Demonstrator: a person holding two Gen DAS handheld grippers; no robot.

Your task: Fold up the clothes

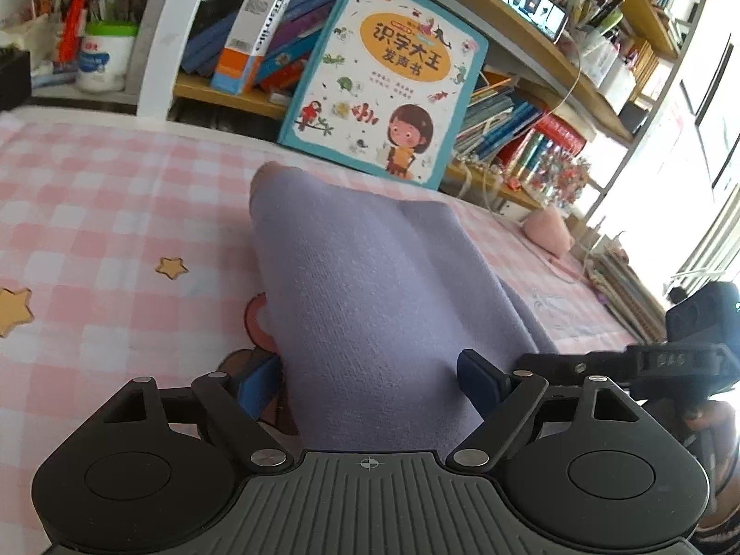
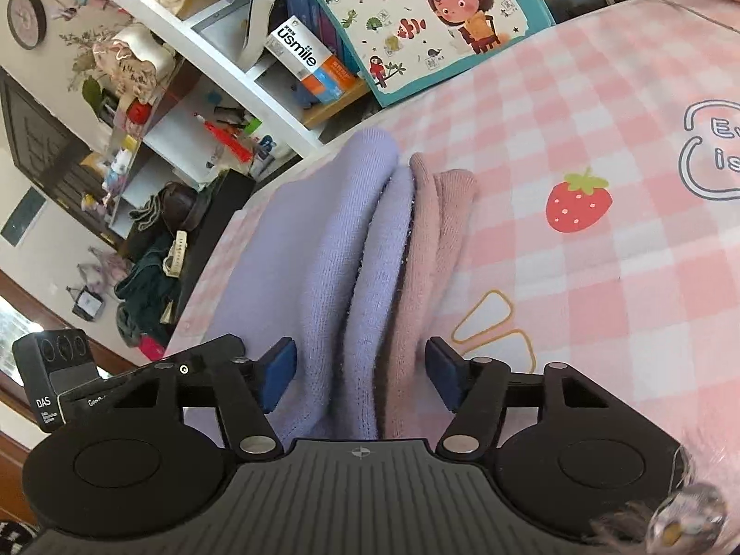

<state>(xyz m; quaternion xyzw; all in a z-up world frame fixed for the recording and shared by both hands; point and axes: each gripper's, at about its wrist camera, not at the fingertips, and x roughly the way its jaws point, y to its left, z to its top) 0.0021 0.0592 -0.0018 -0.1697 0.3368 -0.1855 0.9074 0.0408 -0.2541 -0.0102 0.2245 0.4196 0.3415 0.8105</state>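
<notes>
The lilac garment (image 1: 370, 286), a soft ribbed knit, lies folded in a long band on the pink-and-white checked sheet (image 1: 115, 194). In the left wrist view its surface is smooth and slightly fuzzy, one fold line running lengthwise, the far end rounded. The left gripper (image 1: 372, 381) stands with its blue pads (image 1: 256, 386) spread wide on either side of the band; the cloth passes between them, and no pad is seen pressing into it. Flat gold stars (image 1: 171, 268) are printed on the sheet to the left.

In the right wrist view the same knit shows three rounded ridges side by side: two lilac and one dusty pink layer (image 2: 434, 240), touching along their length, the pink on the right. The right gripper (image 2: 360, 372) is open, its blue pads (image 2: 277, 372) set apart at either flank of the folded cloth, the left pad against the lilac edge, the right pad just beside the pink edge. A printed strawberry (image 2: 578, 203) and a yellow outline mark the sheet to the right.

A glossy children's book (image 1: 384, 78) with a rigid teal border leans upright against wooden shelves (image 1: 555, 60) beyond the bed edge; a white and orange carton (image 2: 310, 60) stands tilted beside it.
</notes>
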